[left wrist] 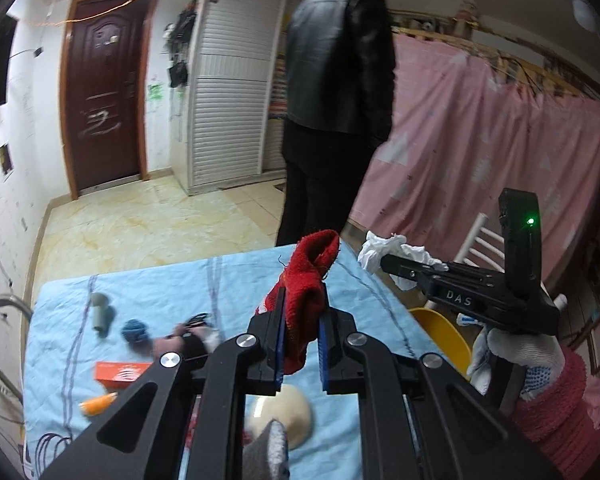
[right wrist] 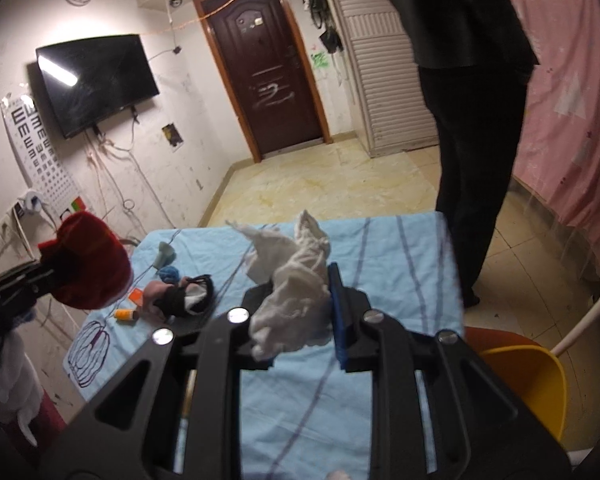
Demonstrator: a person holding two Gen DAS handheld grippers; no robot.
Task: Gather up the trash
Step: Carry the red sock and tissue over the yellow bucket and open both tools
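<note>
Left gripper [left wrist: 301,344] pinching a red cloth [left wrist: 308,288]; right gripper [right wrist: 300,312] clamped on crumpled white tissue [right wrist: 296,292] — both lifted above the blue-sheeted table [right wrist: 400,264]. Risk: loose tissue tails (only partly caught) slipping free, missing the yellow bin [right wrist: 528,384] just beside the table — or snagging the sheet.

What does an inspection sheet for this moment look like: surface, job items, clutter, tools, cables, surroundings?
Surface: table under light blue striped cloth.
Job's things: crumpled white tissue; yellow bin beside the table.
Clutter: red cloth, orange box, blue yarn ball, grey roll.
Tools: left tool shut on red cloth; right tool shut on tissue.
Cables: loose wires below the TV.
Surroundings: person in black, door, pink curtain.
</note>
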